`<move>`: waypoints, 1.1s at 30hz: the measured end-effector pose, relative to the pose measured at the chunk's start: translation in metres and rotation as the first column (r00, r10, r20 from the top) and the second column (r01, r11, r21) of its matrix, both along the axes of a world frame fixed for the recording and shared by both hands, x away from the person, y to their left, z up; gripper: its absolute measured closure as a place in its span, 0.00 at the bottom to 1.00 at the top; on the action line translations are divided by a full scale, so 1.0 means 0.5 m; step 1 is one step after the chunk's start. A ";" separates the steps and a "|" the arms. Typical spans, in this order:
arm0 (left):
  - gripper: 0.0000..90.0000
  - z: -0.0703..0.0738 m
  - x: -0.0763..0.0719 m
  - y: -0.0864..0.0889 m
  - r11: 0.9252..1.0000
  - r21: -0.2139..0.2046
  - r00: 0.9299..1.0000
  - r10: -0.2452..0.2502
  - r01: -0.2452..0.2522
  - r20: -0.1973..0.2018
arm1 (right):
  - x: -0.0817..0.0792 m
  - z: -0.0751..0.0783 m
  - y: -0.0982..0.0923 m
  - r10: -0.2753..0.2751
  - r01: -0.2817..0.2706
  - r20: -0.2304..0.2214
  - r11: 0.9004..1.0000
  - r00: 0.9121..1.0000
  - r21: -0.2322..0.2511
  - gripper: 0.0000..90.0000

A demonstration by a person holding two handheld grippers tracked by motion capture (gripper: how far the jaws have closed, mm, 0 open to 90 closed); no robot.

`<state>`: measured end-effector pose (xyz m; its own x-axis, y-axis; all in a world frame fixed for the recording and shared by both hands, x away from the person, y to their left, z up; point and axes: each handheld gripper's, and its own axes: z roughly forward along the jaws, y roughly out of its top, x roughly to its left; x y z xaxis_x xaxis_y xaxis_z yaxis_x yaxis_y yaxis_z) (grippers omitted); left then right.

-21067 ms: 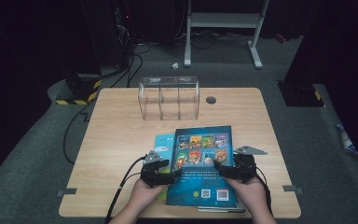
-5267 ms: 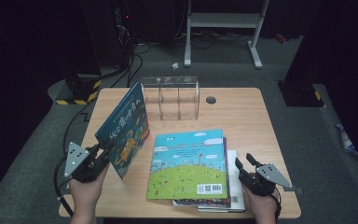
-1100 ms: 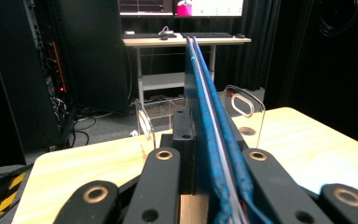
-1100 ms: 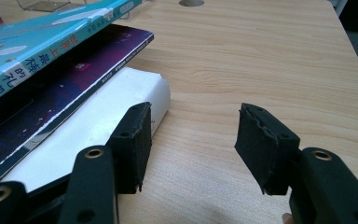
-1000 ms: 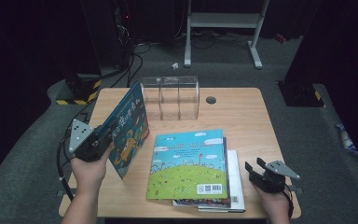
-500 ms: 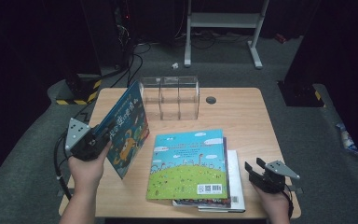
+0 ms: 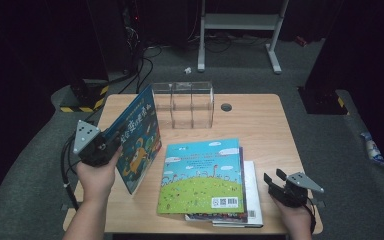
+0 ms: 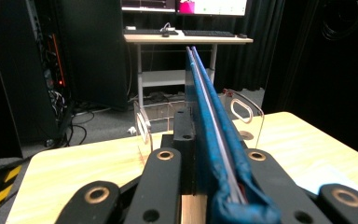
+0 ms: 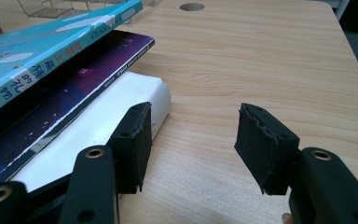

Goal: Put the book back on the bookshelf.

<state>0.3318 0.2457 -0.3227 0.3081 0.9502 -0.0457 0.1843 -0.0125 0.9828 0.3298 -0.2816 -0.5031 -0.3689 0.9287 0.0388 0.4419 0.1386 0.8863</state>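
Observation:
A thin blue picture book (image 7: 136,136) stands on edge, tilted, over the table's left side. My left gripper (image 7: 113,148) is shut on its near lower corner. In the left gripper view the book's edge (image 8: 210,116) runs straight out from between the jaws of my left gripper (image 8: 205,142). A stack of three flat books (image 7: 203,175) lies at the front centre. A light blue cover with a green hill is on top. My right gripper (image 7: 275,179) rests open just right of the stack, and my right gripper (image 9: 193,140) has bare wood between its pads. The stack's white bottom book (image 9: 98,116) lies beside the left pad.
A clear acrylic rack (image 7: 183,102) with upright dividers stands at the table's far centre, and the rack (image 8: 145,125) lies ahead of the held book. A round cable hole (image 7: 225,106) lies to its right. Bare wood (image 7: 270,135) spreads over the right half.
The left hand with the upright book has shifted only very slightly. The right gripper has stayed where it was, still open.

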 end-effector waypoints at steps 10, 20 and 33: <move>0.92 0.029 0.057 -0.003 0.998 -0.056 0.999 0.043 -0.043 -0.004 | -0.002 0.003 -0.003 -0.001 0.001 0.011 1.000 1.000 0.007 0.51; 0.92 0.030 0.116 -0.026 0.995 -0.053 0.997 0.081 -0.081 -0.002 | -0.003 0.002 -0.008 -0.001 0.001 0.014 1.000 1.000 0.006 0.51; 0.92 0.049 0.177 -0.051 0.993 -0.052 0.993 0.112 -0.110 0.030 | -0.005 0.005 -0.008 0.003 -0.003 0.015 1.000 1.000 0.017 0.51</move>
